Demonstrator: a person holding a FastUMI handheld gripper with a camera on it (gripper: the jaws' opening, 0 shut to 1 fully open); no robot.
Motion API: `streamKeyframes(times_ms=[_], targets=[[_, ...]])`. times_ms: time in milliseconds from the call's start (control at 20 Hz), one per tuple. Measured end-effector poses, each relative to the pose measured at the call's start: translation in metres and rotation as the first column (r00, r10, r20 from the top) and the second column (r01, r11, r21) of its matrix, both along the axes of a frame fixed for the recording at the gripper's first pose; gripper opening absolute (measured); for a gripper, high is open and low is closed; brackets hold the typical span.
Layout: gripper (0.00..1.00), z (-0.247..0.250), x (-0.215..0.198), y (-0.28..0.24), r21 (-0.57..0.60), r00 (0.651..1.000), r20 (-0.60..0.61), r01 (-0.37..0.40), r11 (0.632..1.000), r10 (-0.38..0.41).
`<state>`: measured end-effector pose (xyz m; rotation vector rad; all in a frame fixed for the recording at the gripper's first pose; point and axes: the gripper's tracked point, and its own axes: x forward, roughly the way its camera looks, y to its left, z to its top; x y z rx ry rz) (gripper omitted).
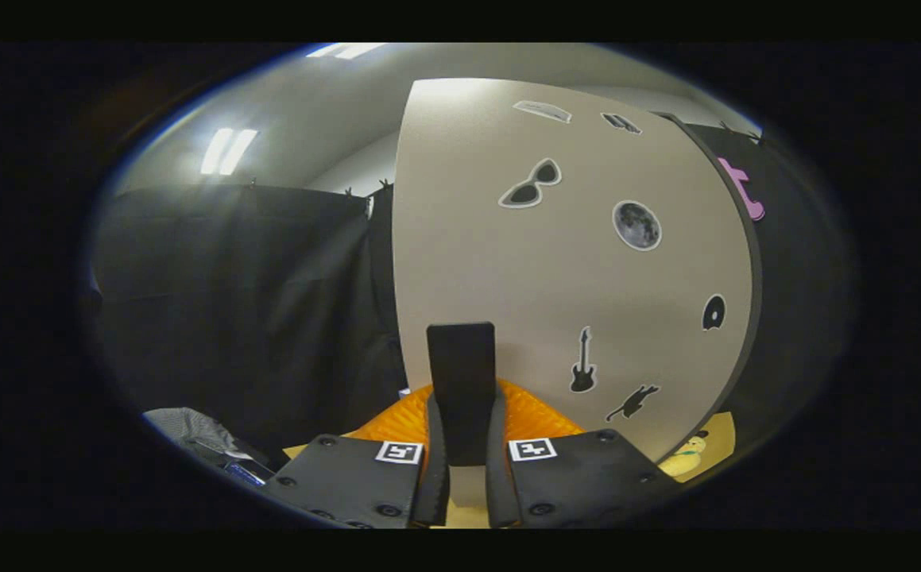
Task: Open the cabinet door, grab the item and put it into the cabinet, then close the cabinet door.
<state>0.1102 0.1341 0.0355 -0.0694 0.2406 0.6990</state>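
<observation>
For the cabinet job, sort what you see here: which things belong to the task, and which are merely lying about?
Belongs to the job:
- cabinet door, with stickers
- black handle, clamped between the fingers
- gripper

Lying about:
- yellow plush toy, beyond the door's lower edge
- grey cloth, off beside the fingers

Cabinet door [571, 262] blocks ahead and right (close up); leftward lies open.

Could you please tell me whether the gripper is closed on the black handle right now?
Shut on it, apparently: both fingers flank the upright black handle of the beige cabinet door, pressed to its sides.
</observation>
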Motion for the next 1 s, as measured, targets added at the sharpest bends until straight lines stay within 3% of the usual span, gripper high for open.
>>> streamKeyframes(times_ms=[250,700,1000], targets=[[0.26,0.000,-0.006,-0.009,-0.015,0.997,-0.014,-0.080,0.997,0.079],[0.26,0.008,-0.014,-0.031,0.057,0.976,-0.059,-0.207,0.977,0.211],[0.26,0.011,-0.017,-0.048,0.075,0.974,-0.065,-0.212,0.974,0.217]])
